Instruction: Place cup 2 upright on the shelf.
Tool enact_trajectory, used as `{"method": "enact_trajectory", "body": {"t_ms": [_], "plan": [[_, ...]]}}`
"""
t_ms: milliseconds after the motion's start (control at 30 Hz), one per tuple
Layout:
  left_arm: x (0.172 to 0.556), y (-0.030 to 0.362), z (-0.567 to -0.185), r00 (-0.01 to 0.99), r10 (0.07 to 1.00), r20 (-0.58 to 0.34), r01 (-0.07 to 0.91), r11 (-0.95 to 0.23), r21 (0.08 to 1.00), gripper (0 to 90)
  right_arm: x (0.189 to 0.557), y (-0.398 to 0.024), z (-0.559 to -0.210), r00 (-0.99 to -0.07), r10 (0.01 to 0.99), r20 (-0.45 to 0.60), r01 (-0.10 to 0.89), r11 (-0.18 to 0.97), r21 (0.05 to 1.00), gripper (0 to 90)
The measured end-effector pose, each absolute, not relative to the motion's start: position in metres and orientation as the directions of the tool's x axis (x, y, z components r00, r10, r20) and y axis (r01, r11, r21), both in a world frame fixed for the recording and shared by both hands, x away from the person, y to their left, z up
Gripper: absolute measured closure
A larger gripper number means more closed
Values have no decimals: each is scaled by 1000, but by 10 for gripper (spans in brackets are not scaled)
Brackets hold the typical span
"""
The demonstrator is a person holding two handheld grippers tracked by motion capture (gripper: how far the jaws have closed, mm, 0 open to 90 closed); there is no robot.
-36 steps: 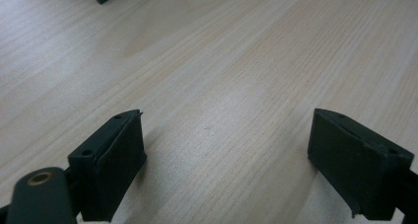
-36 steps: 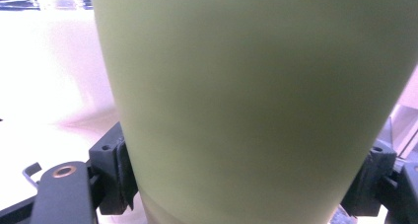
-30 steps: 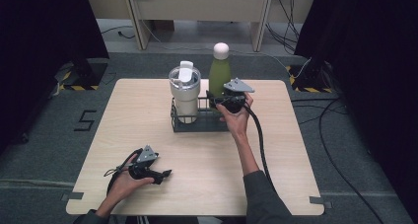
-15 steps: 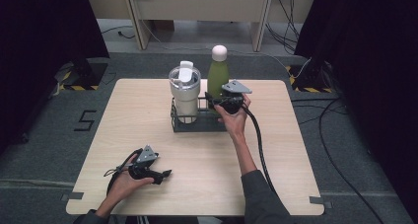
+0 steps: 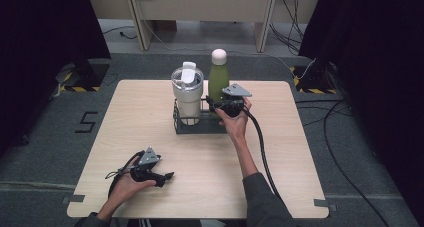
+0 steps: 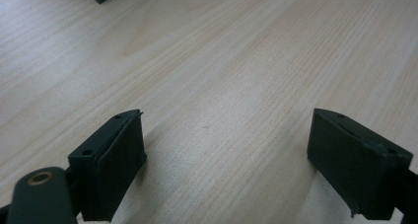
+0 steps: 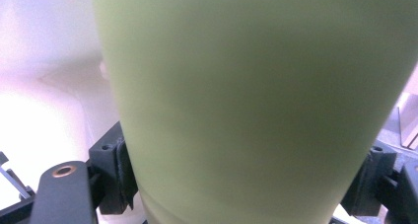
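- The left gripper (image 5: 167, 176) is resting idle on the wooden table (image 5: 300, 187), its jaws standing wide apart with nothing but bare tabletop between them.
- Left of the right gripper, a white lidded tumbler (image 5: 188, 93) is standing in the black wire rack (image 5: 200, 127).
- The right gripper (image 5: 214, 106) is clamping the green bottle (image 5: 218, 83) low on its body, both pads pressing its sides.
- Judging by this, the grasp is done; lifting or releasing is remaining.
- The bottle is standing upright in the rack, its long axis vertical and its pale cap (image 5: 218, 56) pointing up.

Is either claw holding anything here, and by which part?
The right claw is clamped on the lower body of the green bottle with a pale cap. The left claw is open, holding nothing.
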State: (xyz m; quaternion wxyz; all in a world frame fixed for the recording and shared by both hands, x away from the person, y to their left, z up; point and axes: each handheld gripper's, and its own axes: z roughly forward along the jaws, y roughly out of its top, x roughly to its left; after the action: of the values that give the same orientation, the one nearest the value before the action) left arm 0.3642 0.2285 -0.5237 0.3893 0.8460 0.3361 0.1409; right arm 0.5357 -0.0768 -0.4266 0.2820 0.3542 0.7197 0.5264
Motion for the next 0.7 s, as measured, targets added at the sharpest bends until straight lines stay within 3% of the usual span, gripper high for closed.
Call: {"method": "enact_trajectory", "body": {"t_ms": [700], "plan": [[364,229,-524,736,676,-20,457,-475,752,135,538,-74,-444,-596,803,-27,229,202,952,208]]}}
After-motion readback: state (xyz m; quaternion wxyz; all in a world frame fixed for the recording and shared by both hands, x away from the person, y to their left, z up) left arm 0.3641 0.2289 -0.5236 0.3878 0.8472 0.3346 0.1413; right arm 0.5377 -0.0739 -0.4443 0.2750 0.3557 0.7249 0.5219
